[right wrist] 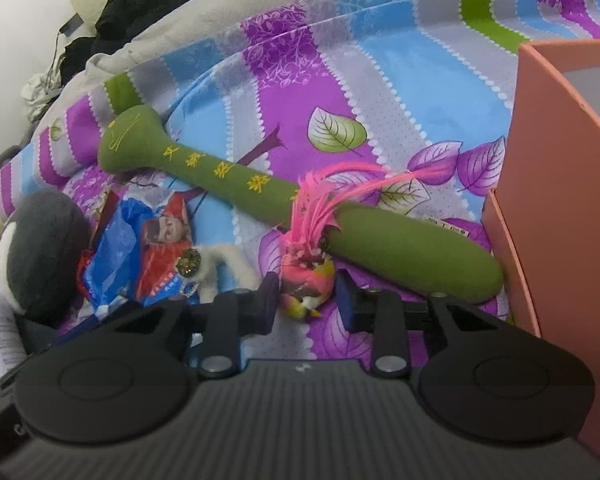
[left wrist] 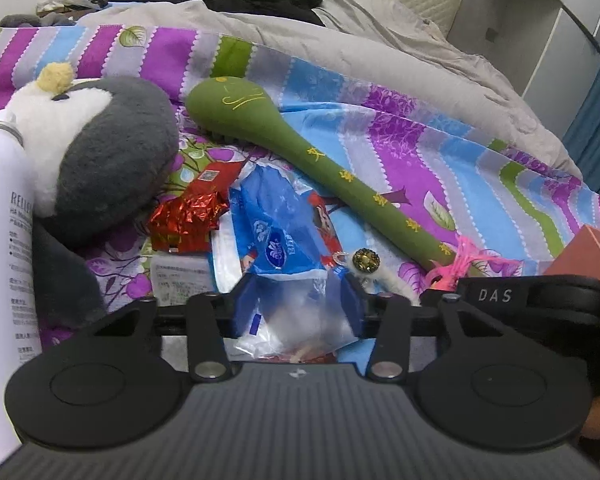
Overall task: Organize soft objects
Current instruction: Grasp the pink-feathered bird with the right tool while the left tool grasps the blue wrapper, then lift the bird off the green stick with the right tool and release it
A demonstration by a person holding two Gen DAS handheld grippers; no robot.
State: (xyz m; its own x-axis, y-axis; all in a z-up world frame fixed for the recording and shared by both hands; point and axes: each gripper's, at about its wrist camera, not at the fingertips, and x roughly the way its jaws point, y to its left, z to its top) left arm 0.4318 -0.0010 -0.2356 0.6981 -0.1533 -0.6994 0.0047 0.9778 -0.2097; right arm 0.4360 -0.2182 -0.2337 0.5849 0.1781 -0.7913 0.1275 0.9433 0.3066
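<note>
Your left gripper (left wrist: pixel 298 300) pinches a thin plastic tissue pack (left wrist: pixel 284 248) that could slip or tear. Your right gripper (right wrist: pixel 306 300) stands narrow around the feather toy (right wrist: pixel 308 256) on the bed (right wrist: pixel 380 92); closing may snag the green mallet (right wrist: pixel 228 176).

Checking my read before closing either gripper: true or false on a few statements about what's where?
1. The green mallet lies on the striped sheet. True.
2. The pink feather toy sits between the right gripper's fingers. True.
3. The penguin toy lies on top of the mallet. False: it lies apart from it, beside the white bottle.
4. The left gripper's fingers flank the mallet. False: the blue tissue packet is between them.
</note>
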